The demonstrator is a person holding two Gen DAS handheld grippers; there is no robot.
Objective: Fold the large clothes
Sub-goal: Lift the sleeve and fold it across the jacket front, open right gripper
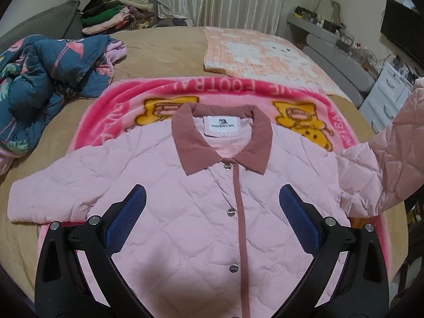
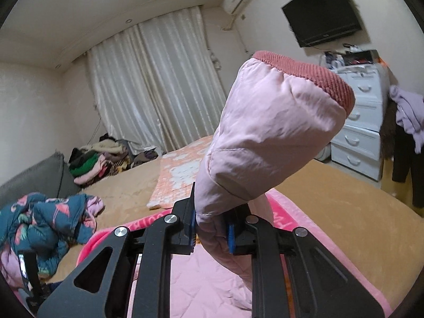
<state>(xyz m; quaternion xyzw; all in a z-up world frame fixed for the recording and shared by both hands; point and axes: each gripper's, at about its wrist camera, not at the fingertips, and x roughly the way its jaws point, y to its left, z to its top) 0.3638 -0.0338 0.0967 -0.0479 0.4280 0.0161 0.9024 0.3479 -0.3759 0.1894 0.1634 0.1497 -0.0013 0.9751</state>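
Observation:
A pink quilted jacket (image 1: 169, 185) with a dusty-rose collar (image 1: 220, 137) lies front up and buttoned on a pink fleece blanket (image 1: 127, 98). My left gripper (image 1: 212, 201) hovers above its chest, open, with nothing between the blue pads (image 1: 296, 212). The jacket's one sleeve (image 1: 384, 153) rises off the bed at the right edge of the left wrist view. My right gripper (image 2: 212, 225) is shut on that sleeve (image 2: 265, 137) a little below its ribbed cuff (image 2: 312, 74), which stands up in the air above the bed.
The tan bed cover (image 1: 159, 50) carries a crumpled blue flamingo-print quilt (image 1: 39, 79) at the left, a folded peach blanket (image 1: 259, 53) further back and a pile of clothes (image 1: 114, 13) by the curtain. White drawers (image 2: 360, 127) and a wall television (image 2: 320, 13) stand to the right.

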